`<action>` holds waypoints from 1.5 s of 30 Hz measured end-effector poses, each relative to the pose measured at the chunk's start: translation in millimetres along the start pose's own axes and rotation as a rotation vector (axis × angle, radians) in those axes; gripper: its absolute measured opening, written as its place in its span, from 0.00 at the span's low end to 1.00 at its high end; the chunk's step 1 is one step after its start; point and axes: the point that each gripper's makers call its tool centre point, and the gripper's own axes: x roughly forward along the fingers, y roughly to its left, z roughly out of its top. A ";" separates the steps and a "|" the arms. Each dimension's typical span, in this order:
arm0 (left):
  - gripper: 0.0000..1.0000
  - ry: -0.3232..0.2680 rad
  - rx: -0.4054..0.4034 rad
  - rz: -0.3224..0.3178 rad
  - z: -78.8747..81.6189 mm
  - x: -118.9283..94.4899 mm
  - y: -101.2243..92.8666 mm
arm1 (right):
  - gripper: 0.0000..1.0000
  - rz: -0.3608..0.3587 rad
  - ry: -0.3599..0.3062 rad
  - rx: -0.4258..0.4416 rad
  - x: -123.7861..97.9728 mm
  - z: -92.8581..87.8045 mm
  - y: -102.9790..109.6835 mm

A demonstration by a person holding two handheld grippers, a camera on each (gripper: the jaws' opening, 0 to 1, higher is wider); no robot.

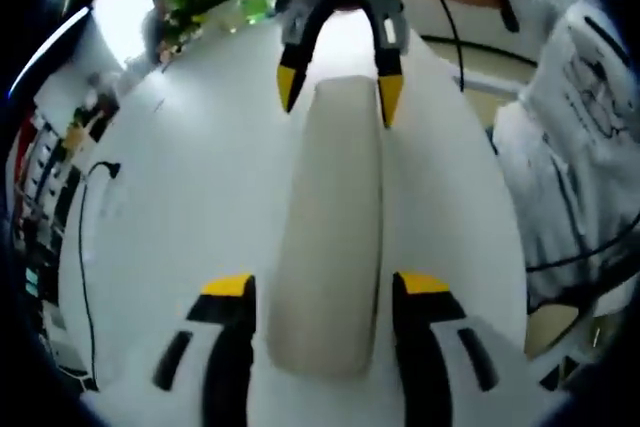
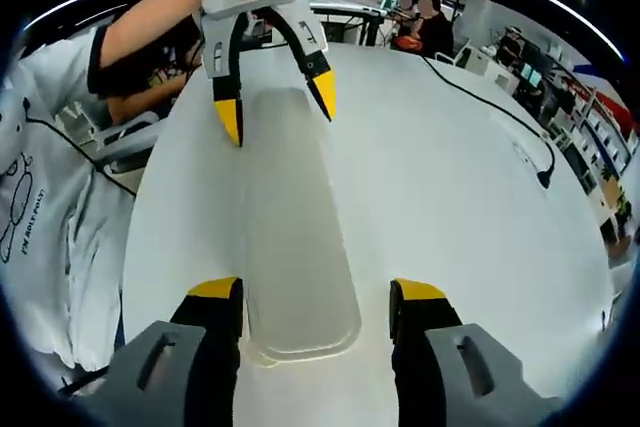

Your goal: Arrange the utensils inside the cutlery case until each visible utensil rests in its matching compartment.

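I judge the task is near its beginning. One cutlery case [image 1: 330, 237] lies closed on the white desk [image 1: 180, 197], and I see no utensil outside it, so nothing is sorted as far as I can tell. The lid must come off first, I think.

My left hand-held gripper [image 1: 325, 292] stands with its jaws apart, one on each side of the near end of the case, not pressing it. My right hand-held gripper [image 2: 315, 297] does the same at the opposite end, jaws apart around the case [image 2: 290, 237].

I count one case, two hand-held grippers, zero visible utensils. One black cable [image 2: 500, 112] lies on the desk, well apart from the case.
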 end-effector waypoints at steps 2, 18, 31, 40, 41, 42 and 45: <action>0.57 0.019 0.000 -0.014 0.2 -0.3 -0.6 | 0.60 0.026 0.035 0.012 1.2 -1.7 1.8; 0.54 0.096 -0.063 -0.129 7.0 10.5 -11.8 | 0.59 0.074 0.225 0.041 6.8 -4.8 -0.1; 0.47 0.216 0.011 -0.172 10.6 12.8 -20.9 | 0.59 0.082 0.321 0.036 6.2 -6.2 0.4; 0.47 0.251 -0.001 -0.168 9.5 12.4 -21.0 | 0.56 0.074 0.317 0.048 6.0 -6.3 -0.8; 0.46 0.254 -0.002 -0.168 9.8 12.5 -20.6 | 0.56 0.073 0.316 0.048 5.9 -6.3 -0.7; 0.46 0.261 -0.013 -0.164 10.1 12.7 -20.3 | 0.55 0.073 0.312 0.049 5.7 -6.4 -0.9; 0.45 0.269 -0.035 -0.157 10.2 12.5 -20.3 | 0.55 0.070 0.287 0.049 4.5 -6.9 -1.0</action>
